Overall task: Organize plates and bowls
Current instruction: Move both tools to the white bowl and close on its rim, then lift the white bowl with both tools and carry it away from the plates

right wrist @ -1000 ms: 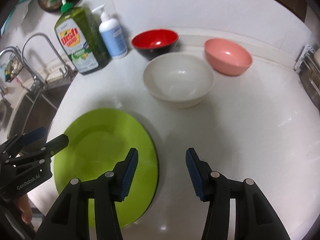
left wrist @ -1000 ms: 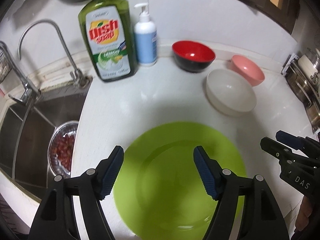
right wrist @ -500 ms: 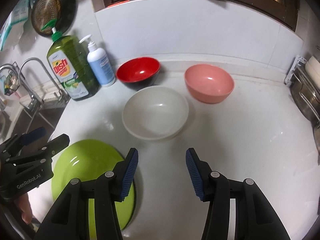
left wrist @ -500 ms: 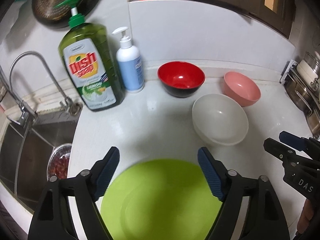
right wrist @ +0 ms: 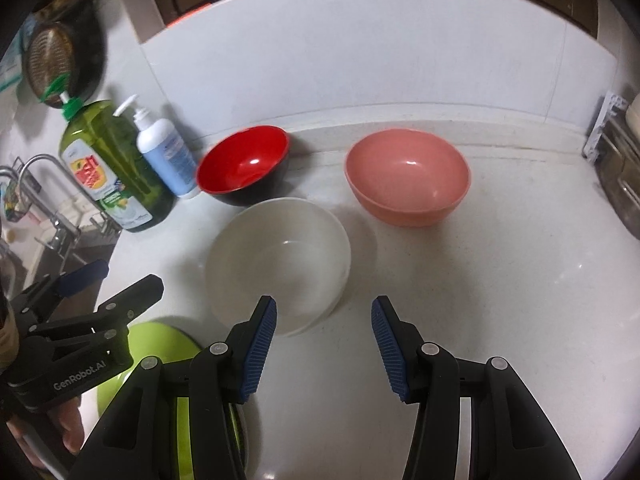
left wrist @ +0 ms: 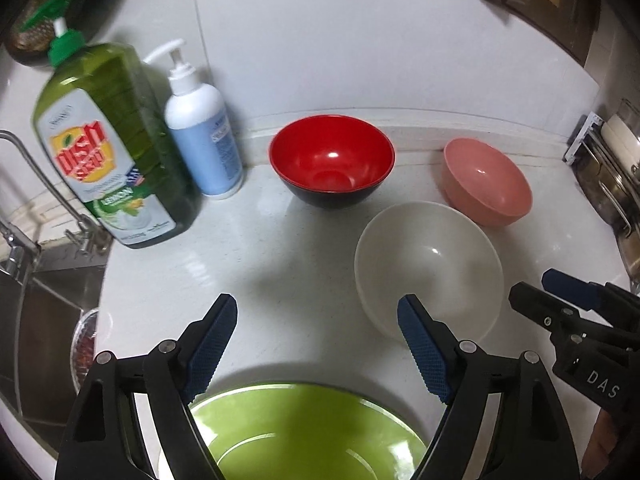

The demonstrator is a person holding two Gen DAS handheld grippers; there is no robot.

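A green plate [left wrist: 304, 432] lies on the white counter at the near edge, partly under my left gripper [left wrist: 320, 344], which is open and empty above it. A white bowl [left wrist: 428, 272] sits ahead to the right, with a red and black bowl [left wrist: 332, 168] and a pink bowl [left wrist: 486, 180] behind it near the wall. My right gripper [right wrist: 323, 344] is open and empty, just in front of the white bowl [right wrist: 278, 260]. The red bowl [right wrist: 244, 164], pink bowl [right wrist: 406, 176] and plate [right wrist: 160, 344] also show in the right wrist view.
A green dish soap bottle [left wrist: 112, 148] and a white pump bottle [left wrist: 202, 136] stand at the back left. A sink [left wrist: 40, 312] with a tap lies left of the counter. A metal rack [left wrist: 612, 184] stands at the right edge.
Both grippers have pulled back and tilted up from the plate, so the bowls and wall now fill more of the views. The objects themselves have not moved.
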